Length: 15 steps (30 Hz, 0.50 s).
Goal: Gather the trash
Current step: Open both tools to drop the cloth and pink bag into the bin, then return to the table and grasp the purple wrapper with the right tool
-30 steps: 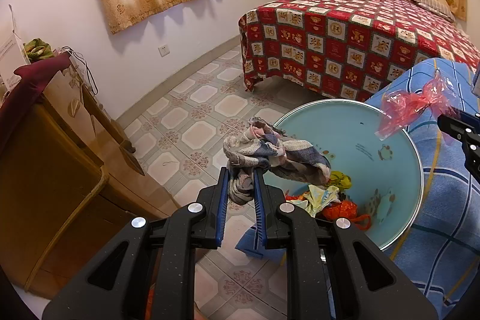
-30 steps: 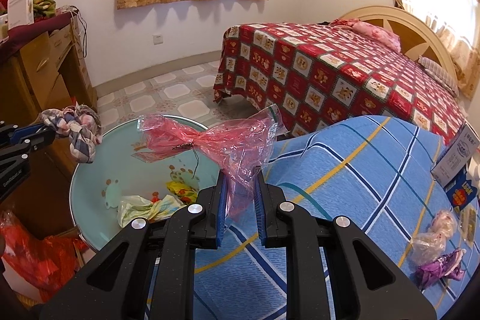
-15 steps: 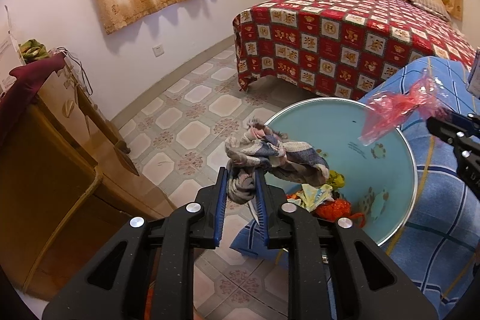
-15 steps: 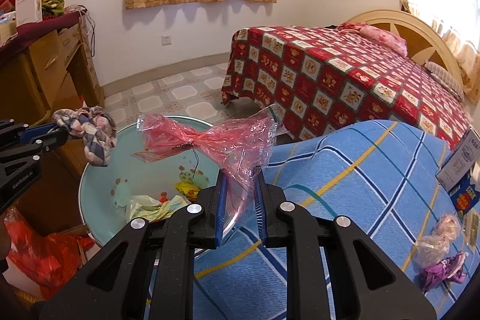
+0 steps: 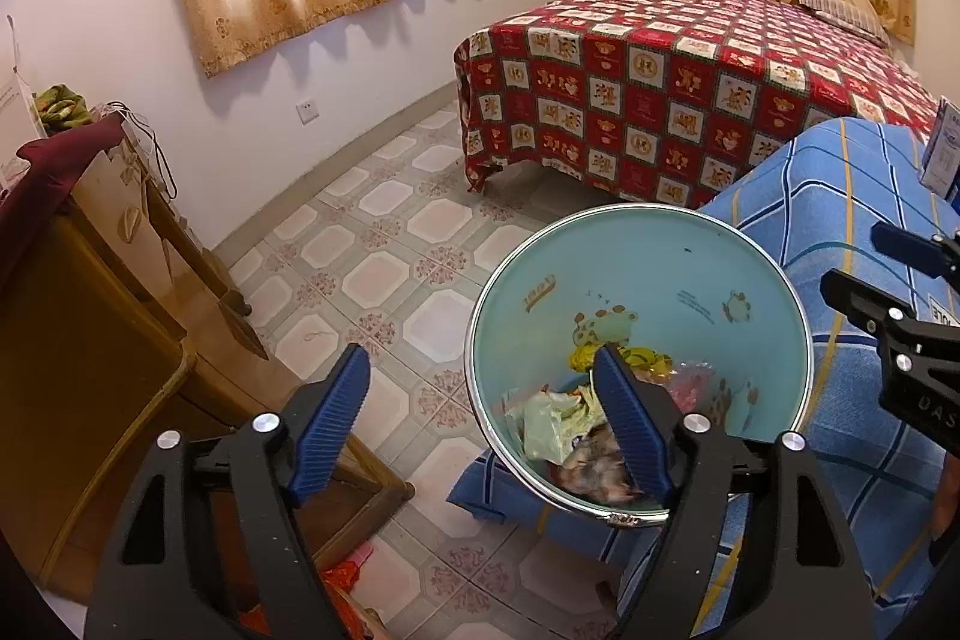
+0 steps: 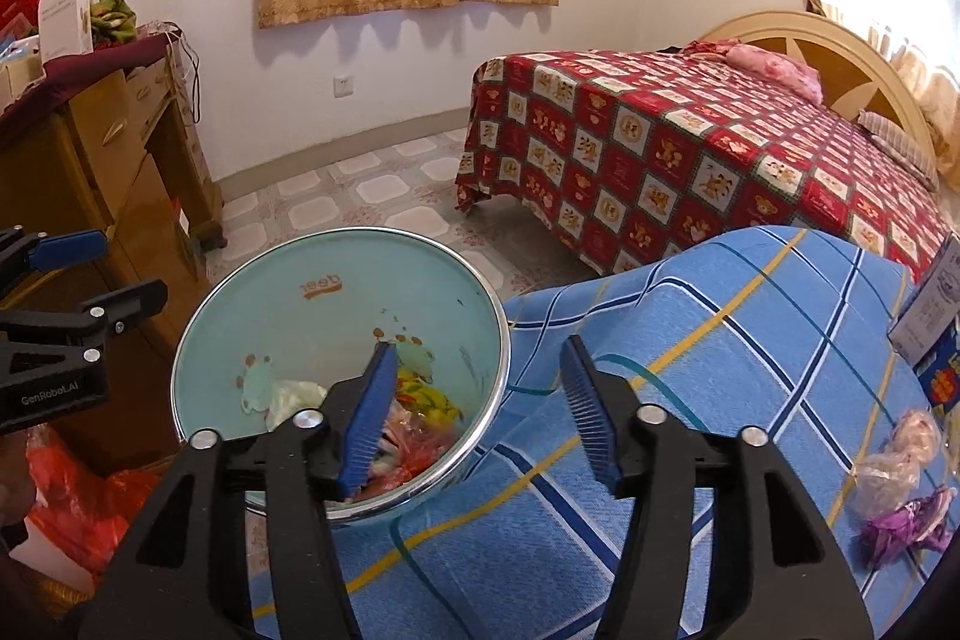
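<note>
Now the round pale-blue metal-rimmed trash bin (image 6: 336,292), printed "deer", holds crumpled wrappers beside the blue plaid bed. Left hand-held gripper (image 5: 483,424) and right hand-held gripper (image 6: 477,409) have just been opening; both empty. Next: purple wrapper (image 6: 909,520) on bed. "GenRobot.AI" legible.

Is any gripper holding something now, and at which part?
Nothing is held. The left gripper and right gripper have just opened, empty, above the bin.
</note>
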{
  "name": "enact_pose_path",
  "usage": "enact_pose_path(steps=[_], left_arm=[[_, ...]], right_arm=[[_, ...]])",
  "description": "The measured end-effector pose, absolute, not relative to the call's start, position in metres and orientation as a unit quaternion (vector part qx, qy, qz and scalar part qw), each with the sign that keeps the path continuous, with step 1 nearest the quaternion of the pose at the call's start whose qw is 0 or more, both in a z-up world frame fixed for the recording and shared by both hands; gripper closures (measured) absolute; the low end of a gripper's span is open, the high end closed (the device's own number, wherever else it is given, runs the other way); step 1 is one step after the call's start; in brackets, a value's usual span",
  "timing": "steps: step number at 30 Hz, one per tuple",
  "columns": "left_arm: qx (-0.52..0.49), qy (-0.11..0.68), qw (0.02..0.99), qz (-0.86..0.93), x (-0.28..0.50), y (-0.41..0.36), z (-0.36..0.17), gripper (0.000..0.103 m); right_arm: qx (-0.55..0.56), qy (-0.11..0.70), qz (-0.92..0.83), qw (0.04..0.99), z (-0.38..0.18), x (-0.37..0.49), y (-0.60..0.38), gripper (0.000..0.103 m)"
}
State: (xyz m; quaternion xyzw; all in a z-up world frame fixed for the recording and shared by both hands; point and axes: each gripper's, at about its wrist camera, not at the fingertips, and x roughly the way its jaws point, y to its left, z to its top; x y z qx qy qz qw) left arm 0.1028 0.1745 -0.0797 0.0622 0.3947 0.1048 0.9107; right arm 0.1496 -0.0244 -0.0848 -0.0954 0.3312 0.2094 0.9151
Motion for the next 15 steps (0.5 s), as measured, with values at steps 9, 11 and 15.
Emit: enact_pose_path(steps=[9, 11, 15], left_arm=[[0.061, 0.397, 0.909, 0.109, 0.1030, 0.1798, -0.0808, 0.013], [0.061, 0.399, 0.908, 0.110, 0.1035, 0.1806, -0.0819, 0.009], [0.058, 0.402, 0.907, 0.112, 0.1041, 0.1825, -0.0832, 0.006]], right_arm=[[-0.093, 0.329, 0.203, 0.918, -0.0869, 0.1467, -0.0304, 0.027], [-0.092, 0.329, 0.203, 0.918, -0.0874, 0.1459, -0.0319, 0.027], [-0.091, 0.326, 0.202, 0.919, -0.0874, 0.1437, -0.0331, 0.023]])
